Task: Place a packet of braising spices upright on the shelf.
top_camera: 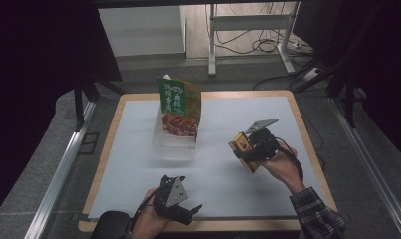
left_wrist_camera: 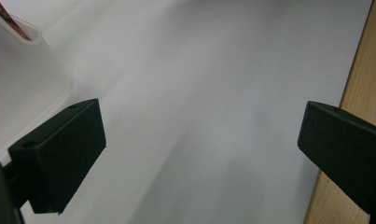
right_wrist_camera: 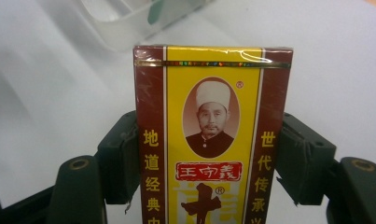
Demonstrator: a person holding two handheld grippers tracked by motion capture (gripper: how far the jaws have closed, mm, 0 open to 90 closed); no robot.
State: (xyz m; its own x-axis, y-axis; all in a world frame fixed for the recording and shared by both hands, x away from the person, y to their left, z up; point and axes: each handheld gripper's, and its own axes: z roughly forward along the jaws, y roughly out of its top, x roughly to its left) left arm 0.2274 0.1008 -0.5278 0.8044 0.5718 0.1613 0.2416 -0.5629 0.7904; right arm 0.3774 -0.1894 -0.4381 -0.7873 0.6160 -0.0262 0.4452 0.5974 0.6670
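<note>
A yellow and dark red box (right_wrist_camera: 212,135) with printed characters and a portrait sits between the pads of my right gripper (right_wrist_camera: 209,158), which is shut on its two long sides. In the high view the box (top_camera: 243,148) is held above the white mat at the right, tilted, in my right gripper (top_camera: 249,149). A green and red snack bag (top_camera: 179,107) stands upright in a clear plastic bin (top_camera: 175,147) near the table's middle. My left gripper (top_camera: 188,209) rests low at the front edge. Its jaws stand wide apart over bare mat, left gripper (left_wrist_camera: 199,154) holding nothing.
The white mat (top_camera: 223,174) covers a wooden table (top_camera: 312,149) whose edge shows at the right of the left gripper view. The clear bin's corner (left_wrist_camera: 22,70) lies at the upper left of that view. Metal frame legs and cables stand beyond the table.
</note>
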